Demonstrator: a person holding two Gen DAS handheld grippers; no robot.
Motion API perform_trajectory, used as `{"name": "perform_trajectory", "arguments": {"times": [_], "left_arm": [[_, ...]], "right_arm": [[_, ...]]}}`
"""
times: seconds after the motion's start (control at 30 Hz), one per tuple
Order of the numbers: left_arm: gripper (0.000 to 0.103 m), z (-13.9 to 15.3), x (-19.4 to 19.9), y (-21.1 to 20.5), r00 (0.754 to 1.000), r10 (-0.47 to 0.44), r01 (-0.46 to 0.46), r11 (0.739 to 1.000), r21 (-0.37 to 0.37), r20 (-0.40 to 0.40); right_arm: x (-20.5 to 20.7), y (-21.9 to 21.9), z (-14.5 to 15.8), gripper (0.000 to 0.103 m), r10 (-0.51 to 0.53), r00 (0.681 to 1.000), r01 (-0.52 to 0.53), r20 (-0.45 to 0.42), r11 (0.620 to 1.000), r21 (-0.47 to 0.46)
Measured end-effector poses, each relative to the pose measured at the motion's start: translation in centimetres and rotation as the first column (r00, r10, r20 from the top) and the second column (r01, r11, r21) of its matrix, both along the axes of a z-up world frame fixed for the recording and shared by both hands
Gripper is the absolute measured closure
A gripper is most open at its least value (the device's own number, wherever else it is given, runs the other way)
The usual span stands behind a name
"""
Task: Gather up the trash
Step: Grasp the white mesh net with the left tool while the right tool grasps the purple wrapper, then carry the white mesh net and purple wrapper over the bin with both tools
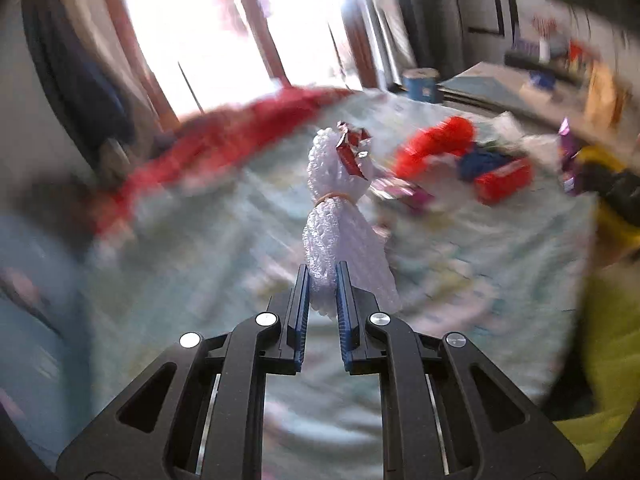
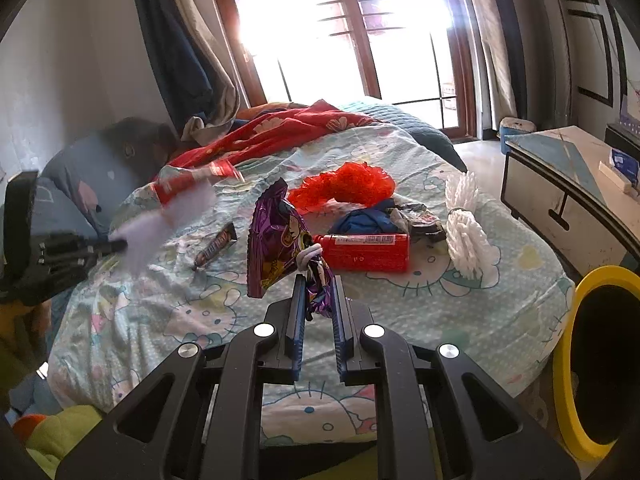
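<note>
My left gripper (image 1: 323,280) is shut on a white foam net sleeve (image 1: 336,216) tied with a rubber band, with a red wrapper (image 1: 352,148) stuck in its top, held above the bed. It shows blurred at the left of the right wrist view (image 2: 160,224). My right gripper (image 2: 316,294) is shut on a purple snack bag (image 2: 276,236), held above the bed. On the bed lie a red bottle (image 2: 364,252), a red net (image 2: 348,188), a candy bar wrapper (image 2: 214,246), blue cloth (image 2: 364,220), a dark wrapper (image 2: 420,220) and white foam nets (image 2: 466,236).
A yellow-rimmed bin (image 2: 600,360) with a dark inside stands at the bed's right edge. A red blanket (image 2: 280,128) and pillows (image 2: 88,184) lie at the far left. A cabinet (image 2: 560,176) stands to the right. A bright window (image 2: 344,32) is behind.
</note>
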State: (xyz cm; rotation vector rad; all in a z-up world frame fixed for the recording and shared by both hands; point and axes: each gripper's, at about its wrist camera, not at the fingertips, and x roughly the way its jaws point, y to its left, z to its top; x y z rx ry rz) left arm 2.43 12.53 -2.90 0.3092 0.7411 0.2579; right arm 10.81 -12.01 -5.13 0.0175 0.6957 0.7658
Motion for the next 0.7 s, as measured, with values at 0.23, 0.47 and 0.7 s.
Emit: {"name": "perform_trajectory", "arguments": {"times": [0.23, 0.47, 0.7], "left_arm": [[0.095, -1.6, 1.9, -4.3, 0.993, -0.118, 0.112, 0.972, 0.207, 0.016], [0.095, -1.9, 3.3, -4.9, 0.992, -0.127, 0.126, 0.991, 0.045, 0.014], [0.095, 1.0, 4.8, -6.7, 0.982, -0.158, 0.17, 0.976, -0.133, 0.101]], "right_arm": [[0.5, -1.3, 0.3, 0.091, -0.03, 1.0, 0.03, -0.008, 0.999, 0.029], [1.0, -2.1, 0.4, 0.091, -0.055, 0.998, 0.055, -0.016, 0.998, 0.041], [1.9, -4.2, 1.7, 0.091, -0.116, 0.993, 0.113, 0.038, 0.992, 0.054]]}}
